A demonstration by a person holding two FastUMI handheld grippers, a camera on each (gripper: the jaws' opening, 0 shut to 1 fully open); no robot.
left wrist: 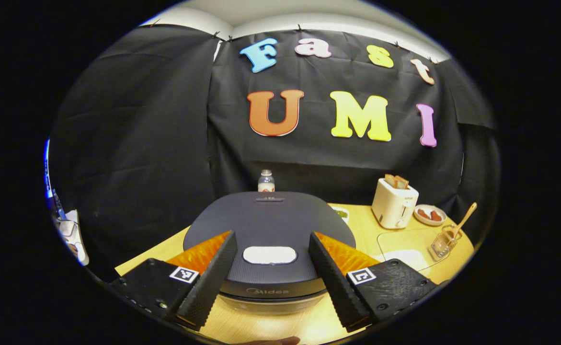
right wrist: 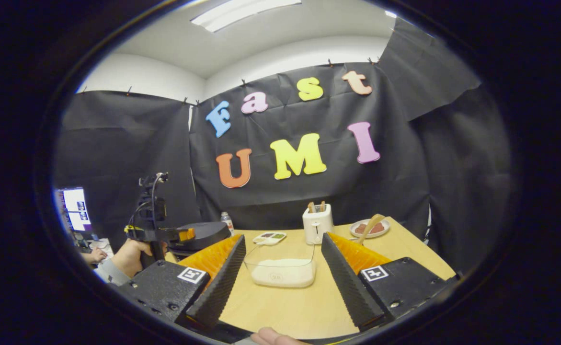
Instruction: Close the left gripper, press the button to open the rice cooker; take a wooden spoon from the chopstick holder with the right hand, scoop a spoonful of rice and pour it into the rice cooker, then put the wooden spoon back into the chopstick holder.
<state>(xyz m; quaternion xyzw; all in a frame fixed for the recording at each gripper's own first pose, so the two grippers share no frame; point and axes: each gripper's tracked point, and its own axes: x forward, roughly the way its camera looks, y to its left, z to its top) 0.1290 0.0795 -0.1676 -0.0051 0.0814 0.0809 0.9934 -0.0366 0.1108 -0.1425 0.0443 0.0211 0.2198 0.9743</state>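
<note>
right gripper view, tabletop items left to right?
Rice cooker → bottle → small tray → clear rice container → toaster → wooden spoon → plate.

Your two views are evenly lit from above: in the right gripper view a ceiling light panel point(right wrist: 244, 13) glares white, close to overexposed. The tabletop point(right wrist: 290, 306) reads bright and warm, with only soft shadows. In the left gripper view the rice cooker point(left wrist: 269, 229) lid shows a dull sheen and its pale button point(left wrist: 269, 255) looks nearly blown out. Fisheye distortion bends straight edges toward the rim, where you lose sharpness. A monitor point(right wrist: 75, 208) at far left glows, its detail washed out.
</note>
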